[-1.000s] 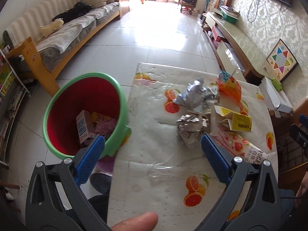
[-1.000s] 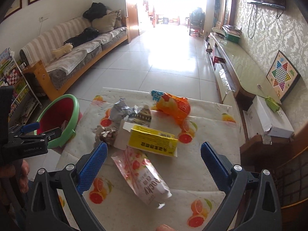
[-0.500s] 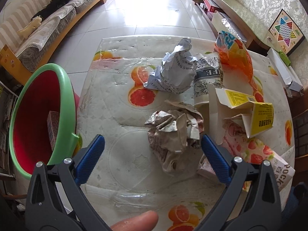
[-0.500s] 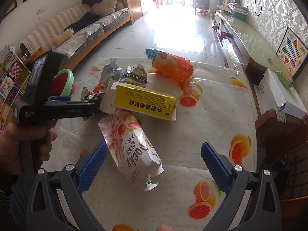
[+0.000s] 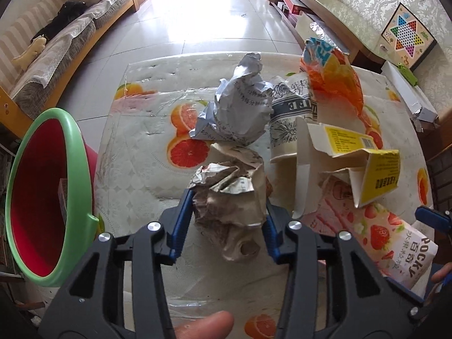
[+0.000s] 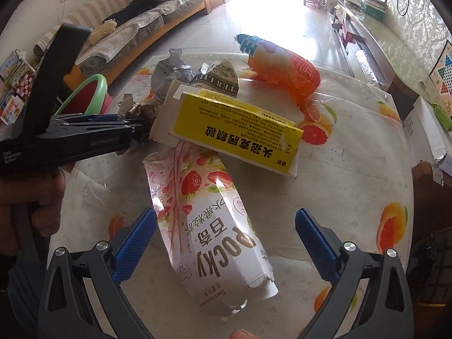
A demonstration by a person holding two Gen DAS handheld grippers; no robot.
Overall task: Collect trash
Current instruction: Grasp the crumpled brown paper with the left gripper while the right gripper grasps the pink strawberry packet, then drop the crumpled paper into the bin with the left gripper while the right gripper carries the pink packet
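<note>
My left gripper is shut on a crumpled brown paper wad that rests on the table, with one blue pad pressed against each side. My right gripper is open, its fingers on either side of a pink strawberry Pocky bag that lies flat. Behind the bag lie a torn yellow box, a grey crumpled paper, a printed paper cup and an orange snack bag. A green-rimmed red bin stands off the table's left edge with a carton inside.
The table has an orange-print cloth under clear plastic. In the right wrist view the left gripper's body and the hand holding it fill the left side. A sofa stands far left and a low cabinet runs along the right wall.
My left gripper moved forward and down and shut on the brown paper wad. My right gripper moved forward and down until its open fingers flanked the Pocky bag.
</note>
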